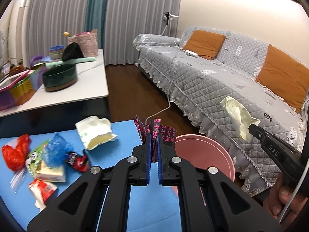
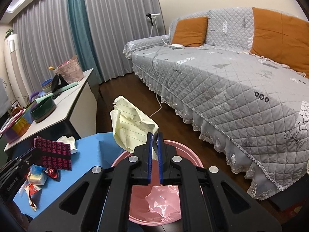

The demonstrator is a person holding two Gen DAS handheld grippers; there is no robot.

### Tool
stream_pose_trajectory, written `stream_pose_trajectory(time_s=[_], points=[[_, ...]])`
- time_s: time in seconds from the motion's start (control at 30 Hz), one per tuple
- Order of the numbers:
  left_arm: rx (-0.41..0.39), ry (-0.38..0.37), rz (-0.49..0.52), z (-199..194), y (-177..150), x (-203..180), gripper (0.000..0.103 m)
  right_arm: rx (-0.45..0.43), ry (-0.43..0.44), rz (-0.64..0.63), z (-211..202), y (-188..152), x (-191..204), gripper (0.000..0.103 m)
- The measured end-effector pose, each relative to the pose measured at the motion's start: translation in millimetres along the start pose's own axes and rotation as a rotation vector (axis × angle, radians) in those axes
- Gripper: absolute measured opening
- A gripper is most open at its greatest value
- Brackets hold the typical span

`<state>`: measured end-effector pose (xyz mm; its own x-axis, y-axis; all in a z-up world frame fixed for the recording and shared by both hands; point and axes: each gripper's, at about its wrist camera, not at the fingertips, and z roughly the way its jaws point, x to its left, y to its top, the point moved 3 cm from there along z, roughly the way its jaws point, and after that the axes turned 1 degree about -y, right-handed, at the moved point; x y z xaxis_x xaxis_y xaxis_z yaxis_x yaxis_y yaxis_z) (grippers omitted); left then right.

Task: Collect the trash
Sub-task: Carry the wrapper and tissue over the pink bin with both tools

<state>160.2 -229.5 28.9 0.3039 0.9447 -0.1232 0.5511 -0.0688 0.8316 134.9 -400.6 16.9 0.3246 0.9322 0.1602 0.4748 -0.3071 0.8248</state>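
Blue-padded left tongs (image 1: pixel 154 150) sit nearest the lens, pressed together on a black wrapper (image 1: pixel 154 129) printed with pink characters, held just above the edge of the blue tabletop (image 1: pixel 119 154) beside the pink bin (image 1: pixel 212 150). Right tongs (image 2: pixel 154 145) pinch a crumpled sheet of pale yellow lined paper (image 2: pixel 131 123), which hangs over the bin's rim (image 2: pixel 173 144) (a pink liner bag shows at the bottom inside). More litter lies on the blue surface: an open white packet (image 1: pixel 94 133), a red bag (image 1: pixel 14 152), a blue plastic scrap (image 1: pixel 56 148), a panda-print wrapper (image 1: pixel 35 158) and a red-and-white carton (image 1: pixel 41 190). Behind stand a grey quilted sofa (image 1: pixel 222 81) with orange cushions and a white table (image 1: pixel 87 85) bearing a dark green bowl (image 1: pixel 59 76).
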Motion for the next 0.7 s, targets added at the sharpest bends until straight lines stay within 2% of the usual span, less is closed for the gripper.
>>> stream_pose_trajectory(time_s=[0.6,0.7], points=[[0.068,-0.080,0.040,43,-8,-37,0.005,0.056,-0.028,0.005,21,-8,-13,0.006],[0.083,-0.087,0.047,48,-8,-41,0.005,0.054,-0.034,0.013,21,-7,-16,0.010]])
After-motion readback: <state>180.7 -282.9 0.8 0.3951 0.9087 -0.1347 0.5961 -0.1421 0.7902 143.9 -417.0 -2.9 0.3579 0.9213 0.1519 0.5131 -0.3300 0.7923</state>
